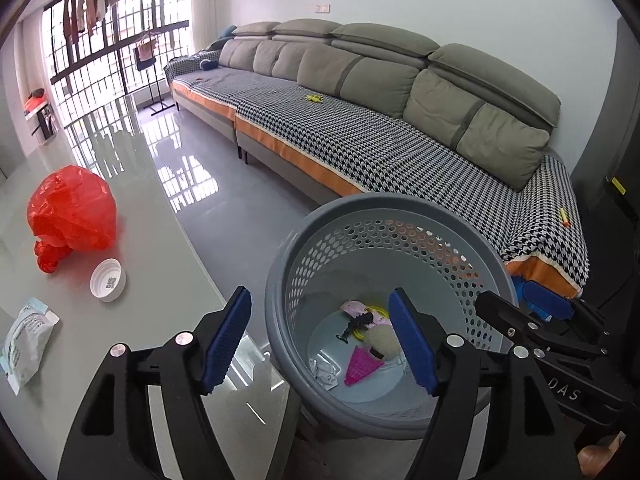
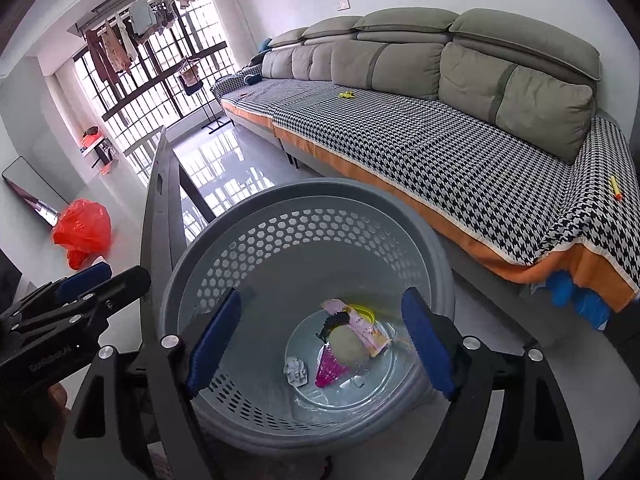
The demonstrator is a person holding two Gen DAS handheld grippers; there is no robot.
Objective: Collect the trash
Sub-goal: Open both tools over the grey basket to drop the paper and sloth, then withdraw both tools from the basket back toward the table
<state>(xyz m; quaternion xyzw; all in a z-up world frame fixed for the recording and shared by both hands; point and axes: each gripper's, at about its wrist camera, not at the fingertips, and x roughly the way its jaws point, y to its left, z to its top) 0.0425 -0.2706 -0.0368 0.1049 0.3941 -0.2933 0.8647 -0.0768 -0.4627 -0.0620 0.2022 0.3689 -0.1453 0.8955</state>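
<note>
1. Below both grippers, a grey bin (image 2: 256,216) stands on the floor beside the desk (image 1: 152,264), holding wrappers, a pink cone (image 2: 330,368) and a pale ball (image 2: 348,346).
2. Left gripper (image 1: 320,340): jaws spread, empty.
3. Right gripper (image 2: 320,344): jaws spread, empty.
4. On the desk: red bag (image 1: 72,212), white lid (image 1: 107,280), packet (image 1: 26,340).

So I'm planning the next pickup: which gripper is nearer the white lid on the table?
Left. The left gripper hangs at the table edge, the white lid just beyond; the right gripper hangs over the bin, farther off.
</note>
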